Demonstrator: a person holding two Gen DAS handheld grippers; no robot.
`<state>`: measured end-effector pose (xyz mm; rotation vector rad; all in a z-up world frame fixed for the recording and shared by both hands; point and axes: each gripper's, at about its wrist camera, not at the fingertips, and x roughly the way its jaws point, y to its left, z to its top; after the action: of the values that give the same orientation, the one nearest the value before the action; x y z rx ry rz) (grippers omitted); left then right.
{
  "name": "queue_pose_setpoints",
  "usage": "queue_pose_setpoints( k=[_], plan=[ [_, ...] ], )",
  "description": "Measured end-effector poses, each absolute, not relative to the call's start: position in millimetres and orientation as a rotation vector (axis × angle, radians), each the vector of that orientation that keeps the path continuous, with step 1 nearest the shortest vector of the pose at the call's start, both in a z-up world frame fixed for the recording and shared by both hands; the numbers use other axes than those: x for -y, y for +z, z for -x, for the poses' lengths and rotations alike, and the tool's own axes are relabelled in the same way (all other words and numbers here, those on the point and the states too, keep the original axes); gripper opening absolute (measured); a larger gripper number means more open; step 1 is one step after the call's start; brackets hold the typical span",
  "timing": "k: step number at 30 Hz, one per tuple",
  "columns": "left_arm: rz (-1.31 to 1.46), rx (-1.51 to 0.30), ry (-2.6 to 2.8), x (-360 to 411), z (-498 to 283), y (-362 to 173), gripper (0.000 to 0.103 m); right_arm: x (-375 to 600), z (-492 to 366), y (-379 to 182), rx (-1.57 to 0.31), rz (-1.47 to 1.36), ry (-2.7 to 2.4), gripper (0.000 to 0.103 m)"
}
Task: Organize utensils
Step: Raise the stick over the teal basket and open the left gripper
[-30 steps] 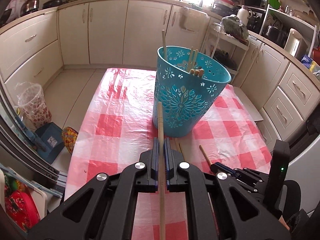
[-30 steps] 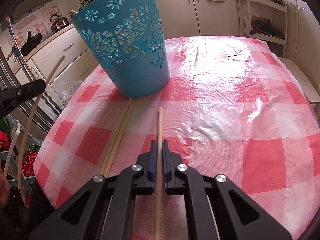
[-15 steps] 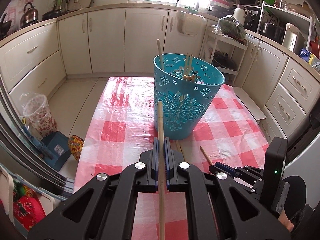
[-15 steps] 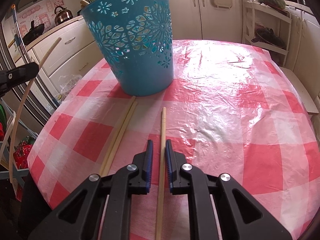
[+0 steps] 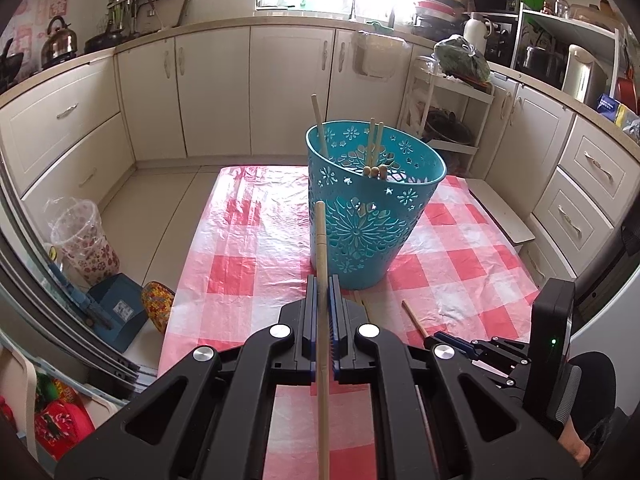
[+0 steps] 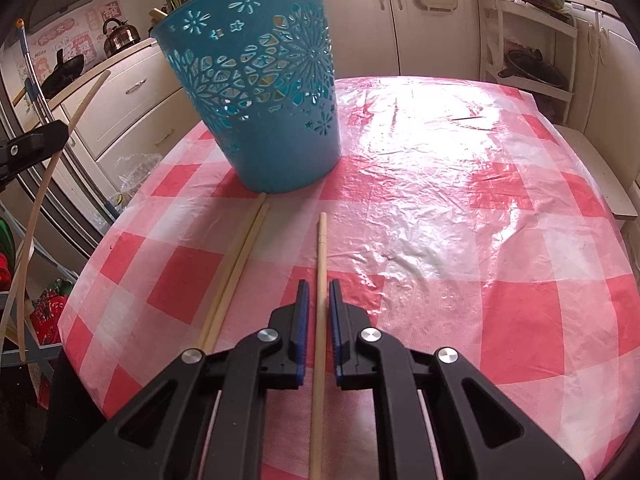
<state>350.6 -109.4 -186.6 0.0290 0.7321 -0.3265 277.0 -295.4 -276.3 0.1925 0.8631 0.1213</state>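
A blue cut-out basket [image 5: 368, 204] stands on the red-checked table [image 5: 248, 256] with several wooden chopsticks [image 5: 374, 148] in it. My left gripper [image 5: 323, 284] is shut on a wooden chopstick [image 5: 321, 252] and holds it above the table, in front of the basket. In the right wrist view the basket [image 6: 260, 92] is ahead. My right gripper [image 6: 319, 284] is open around a single chopstick [image 6: 321, 256] lying on the table. Two more chopsticks [image 6: 236, 264] lie side by side to its left.
Kitchen cabinets [image 5: 224, 92] line the back and sides. A metal rack [image 5: 444, 116] stands behind the table. A clear plastic bin [image 5: 82, 244] and a blue box [image 5: 120, 308] sit on the floor at left. The table [image 6: 460, 208] stretches to the right of the basket.
My right gripper has opened around the chopstick it was shut on, which now lies on the table. My left gripper has risen and drawn back with its chopstick.
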Motion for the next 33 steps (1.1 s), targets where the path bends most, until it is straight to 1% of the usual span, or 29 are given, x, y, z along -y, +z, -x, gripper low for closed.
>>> queue_pose_setpoints(
  k=[5,11,15,20,26,29,33],
  plan=[
    [0.026,-0.696,-0.35,101.6,-354.1,-167.3,0.005,291.7,-276.1,-275.9,-0.863,-0.174,0.112,0.01],
    [0.126,-0.576,-0.404,95.2,-367.9,-119.1,0.005,291.5,-277.1,-276.4,-0.863,-0.179,0.111,0.01],
    [0.175,-0.494,-0.421,99.6,-387.9,-92.5,0.005,292.4,-277.0,-276.8,-0.864,-0.186,0.114,0.01],
    [0.195,-0.415,-0.421,116.3,-418.6,-75.0,0.005,293.6,-277.3,-276.9,-0.861,-0.192,0.117,0.01],
    [0.239,-0.343,-0.383,134.5,-462.6,-70.9,0.005,295.2,-278.1,-277.2,-0.862,-0.202,0.124,0.01],
    [0.241,-0.327,-0.35,146.0,-481.4,-80.0,0.005,297.5,-278.9,-277.7,-0.863,-0.212,0.13,0.011],
    [0.232,-0.354,-0.335,162.2,-499.5,-100.7,0.005,299.6,-279.8,-277.9,-0.863,-0.223,0.135,0.011]
  ],
)
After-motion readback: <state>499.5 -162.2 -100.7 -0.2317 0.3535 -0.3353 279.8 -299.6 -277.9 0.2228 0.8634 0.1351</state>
